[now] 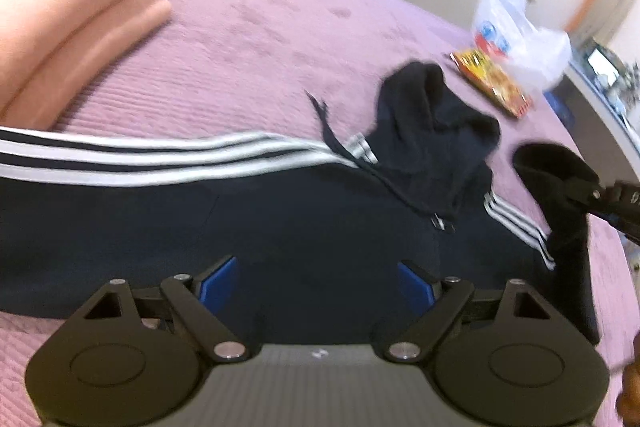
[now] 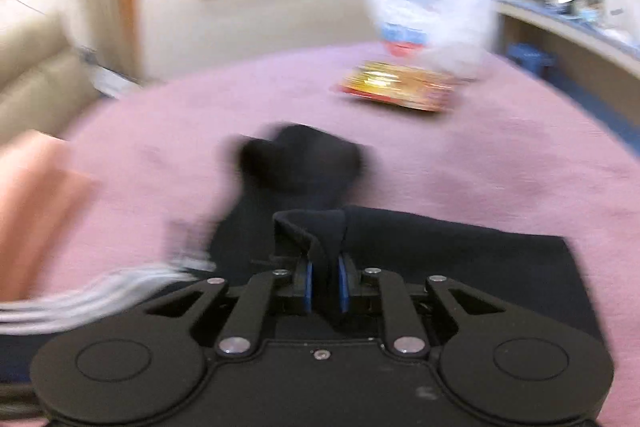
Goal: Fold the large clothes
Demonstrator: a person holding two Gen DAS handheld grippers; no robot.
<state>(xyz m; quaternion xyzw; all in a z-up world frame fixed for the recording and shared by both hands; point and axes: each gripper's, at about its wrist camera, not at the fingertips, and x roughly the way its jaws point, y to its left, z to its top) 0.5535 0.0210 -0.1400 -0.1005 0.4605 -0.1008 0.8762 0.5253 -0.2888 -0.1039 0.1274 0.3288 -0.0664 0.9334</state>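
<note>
A plastic bag [image 2: 434,15] touches a colourful packet [image 2: 396,87] on the purple bedspread [image 2: 500,155].

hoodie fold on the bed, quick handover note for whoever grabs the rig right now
Left hand-held gripper: open, hovering over the hoodie body, holding nothing.
Right hand-held gripper: shut on a fold of the navy hoodie, lifting that edge.
Hoodie lies across the purple bedspread, hood bunched up, the striped sleeve stretched out flat.
Also on the bed: pink pillow, plastic bag, red-yellow packet.
Done: one edge gripped. Left: probably carry that edge over, tuck in sleeve and hood, finish the fold.
</note>
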